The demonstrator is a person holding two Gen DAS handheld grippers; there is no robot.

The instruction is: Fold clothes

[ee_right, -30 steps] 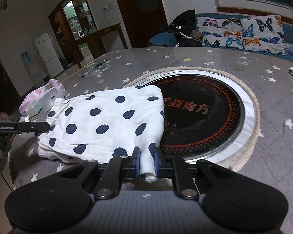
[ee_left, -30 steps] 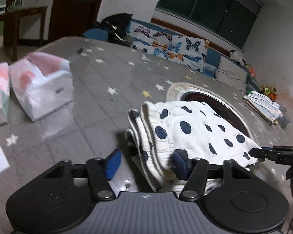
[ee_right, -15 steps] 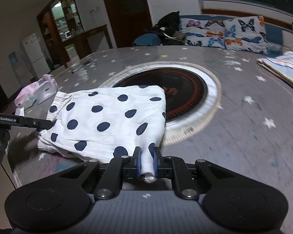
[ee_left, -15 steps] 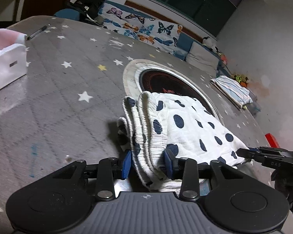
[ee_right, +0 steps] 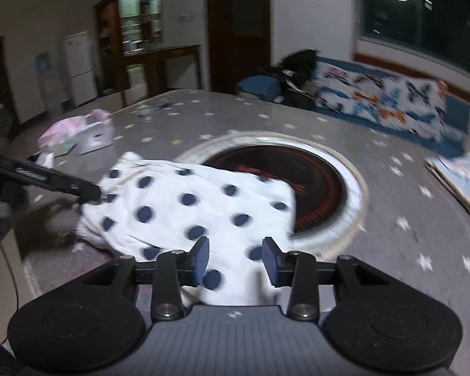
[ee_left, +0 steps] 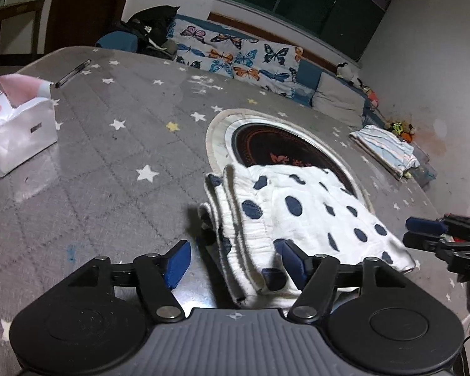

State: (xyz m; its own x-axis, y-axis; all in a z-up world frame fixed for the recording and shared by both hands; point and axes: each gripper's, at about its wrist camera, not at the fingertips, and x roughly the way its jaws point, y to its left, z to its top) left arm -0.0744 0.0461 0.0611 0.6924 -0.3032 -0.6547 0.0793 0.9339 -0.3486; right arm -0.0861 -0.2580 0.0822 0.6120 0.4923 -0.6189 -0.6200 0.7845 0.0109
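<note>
Both grippers had let go. The left gripper and right gripper jaws stood apart around the folded polka-dot garment.

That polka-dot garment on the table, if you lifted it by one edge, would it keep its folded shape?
Probably not. The polka-dot garment looks soft and thin, its stacked layers already sagging unevenly, so it would likely droop and unfold. It seems light; a push would likely bunch it on the quilted table cover.
</note>
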